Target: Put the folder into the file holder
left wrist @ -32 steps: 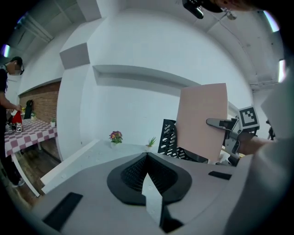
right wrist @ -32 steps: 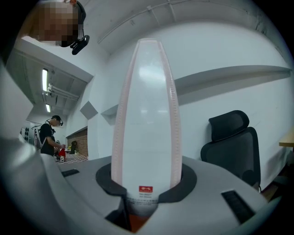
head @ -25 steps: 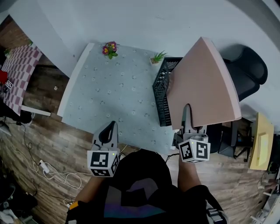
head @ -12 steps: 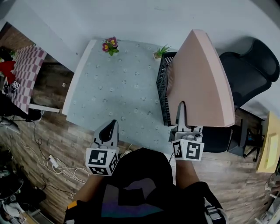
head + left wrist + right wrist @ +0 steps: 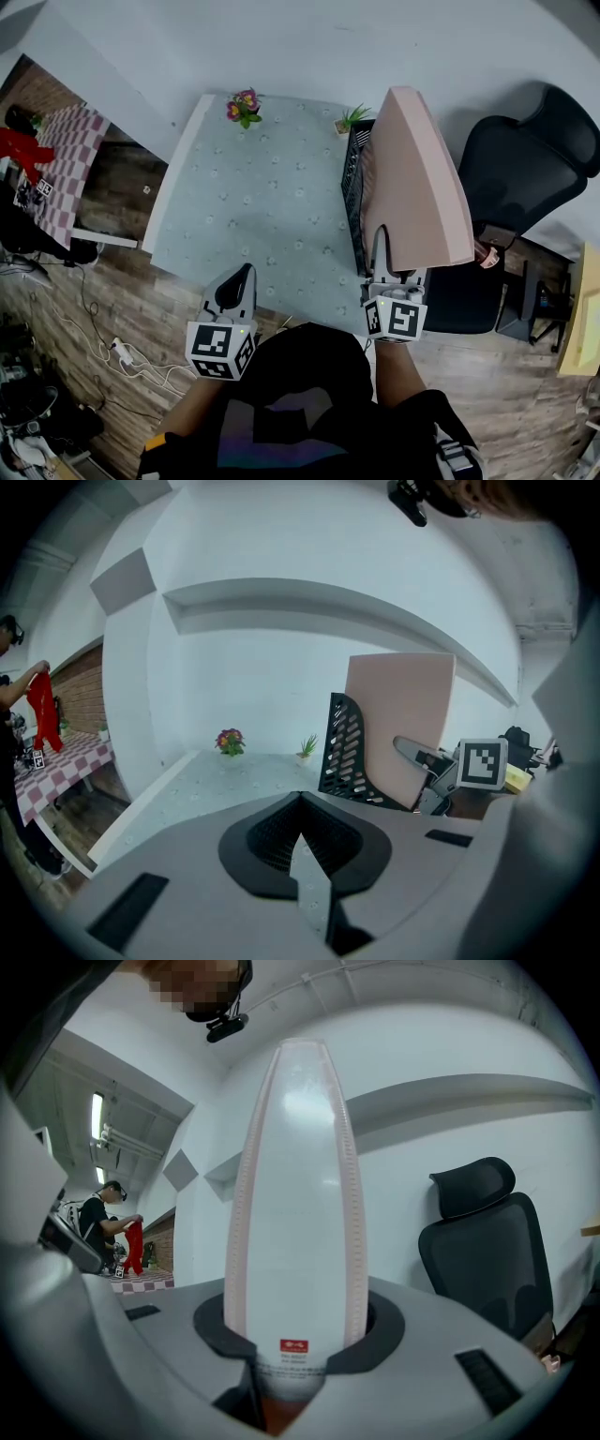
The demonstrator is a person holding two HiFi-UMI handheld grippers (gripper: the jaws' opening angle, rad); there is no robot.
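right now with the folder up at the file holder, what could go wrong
The right gripper is opening its jaws with the pink folder between them. The folder towers over the black file holder, so if it isn't seated it may tip. The holder stands at the table's right edge, so a nudge could shove it off.

The left tongs (image 5: 245, 274) are held out in front of the body, pointing forward, jaws together with nothing between them. The dark-sleeved left forearm (image 5: 187, 408) angles in toward the chest. The right tongs (image 5: 378, 236) point forward alongside, jaws opening, with the folder (image 5: 295, 1194) between them and touching both pads.
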